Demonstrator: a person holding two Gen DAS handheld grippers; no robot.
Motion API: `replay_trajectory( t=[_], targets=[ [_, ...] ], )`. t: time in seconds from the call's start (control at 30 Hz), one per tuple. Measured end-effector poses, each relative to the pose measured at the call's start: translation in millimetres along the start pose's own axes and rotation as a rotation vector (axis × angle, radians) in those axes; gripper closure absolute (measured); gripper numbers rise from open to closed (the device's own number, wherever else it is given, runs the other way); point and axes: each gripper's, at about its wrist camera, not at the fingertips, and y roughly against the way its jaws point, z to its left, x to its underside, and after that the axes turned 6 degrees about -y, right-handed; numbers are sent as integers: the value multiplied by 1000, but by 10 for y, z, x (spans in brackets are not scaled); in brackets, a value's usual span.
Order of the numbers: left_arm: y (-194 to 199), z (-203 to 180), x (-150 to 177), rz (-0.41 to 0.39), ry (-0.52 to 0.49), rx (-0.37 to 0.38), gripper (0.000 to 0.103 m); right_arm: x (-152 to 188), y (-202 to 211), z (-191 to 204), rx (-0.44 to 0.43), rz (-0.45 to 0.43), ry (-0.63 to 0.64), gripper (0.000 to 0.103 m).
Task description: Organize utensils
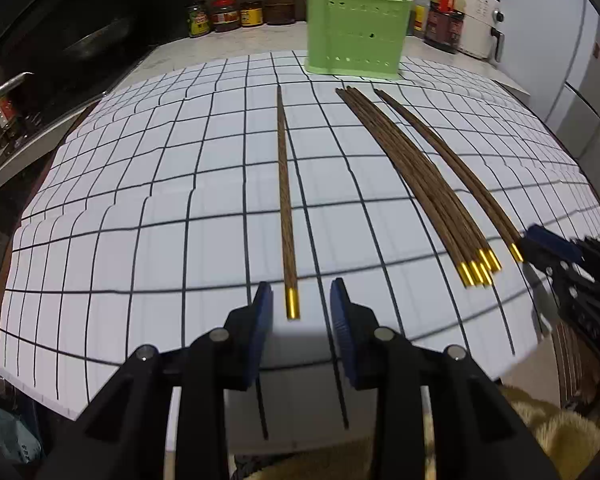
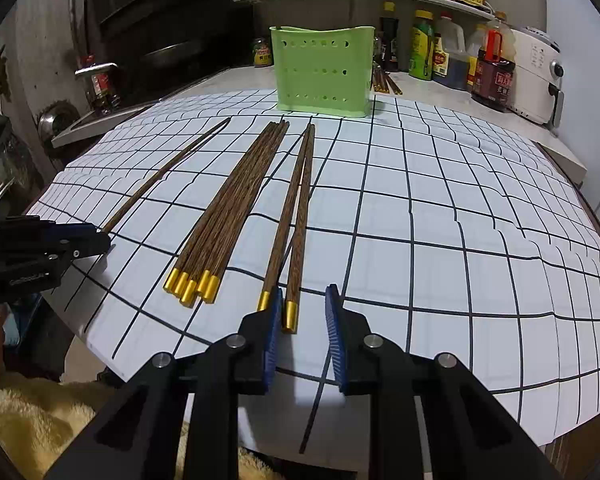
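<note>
Two chopsticks (image 2: 296, 220) show only from the right; both jaws gape narrowly, empty.

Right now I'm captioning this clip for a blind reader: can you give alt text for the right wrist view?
The right gripper hangs open around the gold-capped end of one chopstick of a wooden pair on a grid-lined mat. A bundle of chopsticks lies left, a green holder behind.

Two handheld tongs, left tongs (image 1: 301, 306) and right tongs (image 2: 303, 312), share one build: matte black angular linkage arms pinned with round silver screws, ending in flat blue ribbed pads (image 2: 335, 336); faint lettering marks one housing.
</note>
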Motion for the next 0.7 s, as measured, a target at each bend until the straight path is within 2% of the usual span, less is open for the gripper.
replay_trajectory(
  t=[0.07, 0.23, 0.3, 0.33, 0.37, 0.5, 0.57, 0.7],
  targets=[
    [-25, -6, -33, -1, 5, -11, 72, 9, 3, 14, 1, -4, 2, 85],
    [-68, -46, -83, -15, -17, -38, 73, 20, -2, 42, 8, -16, 14, 85],
    [-73, -56, -81, -19, -27, -51, 89, 30, 2, 49, 13, -17, 18, 85],
    [-71, -68, -75, -20, -41, -70, 94, 36, 8, 53, 16, -18, 21, 87],
    [-70, -73, -72, -22, -53, -78, 96, 46, 12, 59, 15, -18, 20, 94],
    [-30, -68, -57, -35, -72, -62, 96, 17, 11, 28, -3, -4, -11, 96],
    [68, -30, -75, -71, -65, -59, 96, -15, 18, -29, -29, 8, -52, 96],
    [298, 133, -159, -145, -15, -47, 96, -141, 164, -54, -35, -42, -66, 96]
  ],
)
